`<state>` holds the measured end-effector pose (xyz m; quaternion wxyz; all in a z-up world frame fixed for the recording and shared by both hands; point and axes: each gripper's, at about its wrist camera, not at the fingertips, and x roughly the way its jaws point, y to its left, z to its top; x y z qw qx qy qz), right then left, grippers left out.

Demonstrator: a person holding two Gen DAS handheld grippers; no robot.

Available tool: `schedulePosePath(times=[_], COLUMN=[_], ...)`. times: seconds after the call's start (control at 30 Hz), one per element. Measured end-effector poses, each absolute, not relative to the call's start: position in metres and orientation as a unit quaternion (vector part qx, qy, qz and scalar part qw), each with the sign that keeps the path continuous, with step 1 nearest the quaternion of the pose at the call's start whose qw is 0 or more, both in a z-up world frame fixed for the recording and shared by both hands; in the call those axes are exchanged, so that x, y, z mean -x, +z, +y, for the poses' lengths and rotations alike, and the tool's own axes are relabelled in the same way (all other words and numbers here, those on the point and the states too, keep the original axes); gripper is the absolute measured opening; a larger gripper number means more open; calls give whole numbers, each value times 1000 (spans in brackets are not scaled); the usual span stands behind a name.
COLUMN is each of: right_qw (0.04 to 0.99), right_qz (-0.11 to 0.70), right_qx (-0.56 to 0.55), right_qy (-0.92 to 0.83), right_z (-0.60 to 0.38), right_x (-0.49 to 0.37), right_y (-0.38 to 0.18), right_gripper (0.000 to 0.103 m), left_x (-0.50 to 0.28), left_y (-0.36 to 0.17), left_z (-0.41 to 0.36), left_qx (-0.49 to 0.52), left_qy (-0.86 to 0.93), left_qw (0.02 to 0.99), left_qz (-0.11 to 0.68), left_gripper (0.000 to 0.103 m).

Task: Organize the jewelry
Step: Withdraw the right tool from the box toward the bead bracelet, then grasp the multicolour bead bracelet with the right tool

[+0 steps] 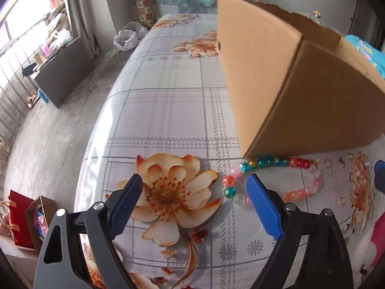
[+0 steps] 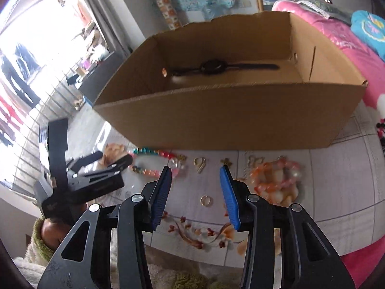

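Note:
A multicoloured bead bracelet lies on the flowered tablecloth against the front of a cardboard box. My left gripper hangs open and wide just above the cloth, its right finger covering the bracelet's left side. Nothing is between its pads. In the right wrist view my right gripper is open and empty over small gold pieces: a ring and earrings. A black watch lies inside the box. The bracelet and my left gripper show at the left.
The table's left edge drops to a grey floor. More gold bits lie right of the bracelet. A pink blanket is piled at the right. A green fuzzy sleeve shows bottom left. Paper bags stand on the floor.

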<state>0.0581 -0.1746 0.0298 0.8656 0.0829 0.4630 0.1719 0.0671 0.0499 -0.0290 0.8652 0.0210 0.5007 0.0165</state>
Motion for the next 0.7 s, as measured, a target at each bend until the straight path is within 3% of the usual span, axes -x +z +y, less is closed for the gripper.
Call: schedulePosePath(times=[0.27,0.57,0.7], right_qw=[861,866,867], right_qz=[477,465,463], right_qx=[-74,-46,-29], right_qy=[162,177,181], right_z=[-167,-139,-123], right_x=[-60,-77,-81], right_y=[6,0,-6], right_gripper=[41,41,41], left_x=[-63,-29,-23], left_y=[-33,-39,-40], left_z=[39,54,58], left_qx=[-53,-45,-32], left_qy=[5,-21,-23], left_qw=[872,854,856], left_qz=[487,517,516], left_gripper=[87,98,98])
